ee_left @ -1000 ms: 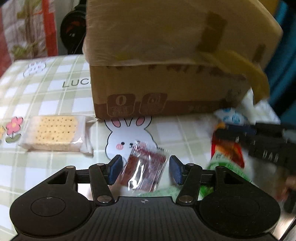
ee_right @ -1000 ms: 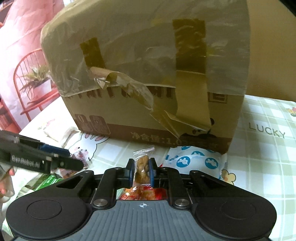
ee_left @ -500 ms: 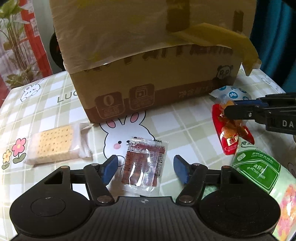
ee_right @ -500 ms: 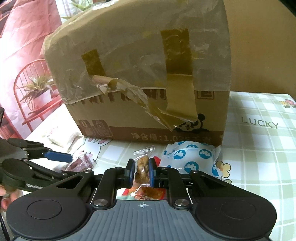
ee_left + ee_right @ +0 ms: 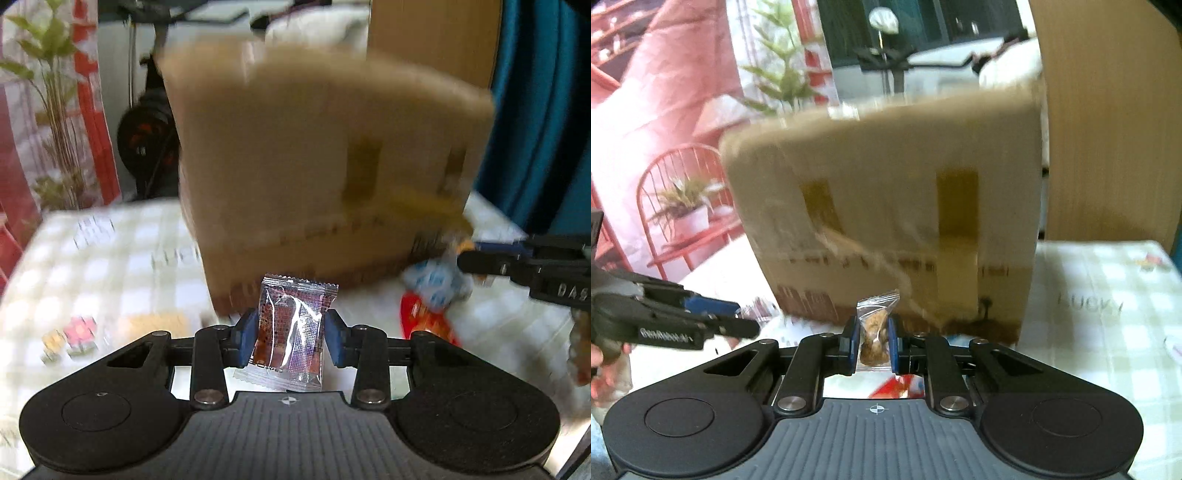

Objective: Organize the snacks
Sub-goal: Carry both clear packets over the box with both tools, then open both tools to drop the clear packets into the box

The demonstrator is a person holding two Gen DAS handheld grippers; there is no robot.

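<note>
Left claw [image 5: 291, 336] clamps a red foil packet [image 5: 290, 332], print unreadable. Right claw [image 5: 873, 339] pinches a clear snack sachet [image 5: 874, 332]. Bench cloth [image 5: 1089, 306] reads, blurrily, "LUCKY".

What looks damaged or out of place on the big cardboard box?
On the brown cardboard box, a strip of yellowish packing tape has peeled loose and hangs diagonally down the front face. The clear film around it looks wrinkled. The frames are blurred, so finer damage cannot be judged.
</note>
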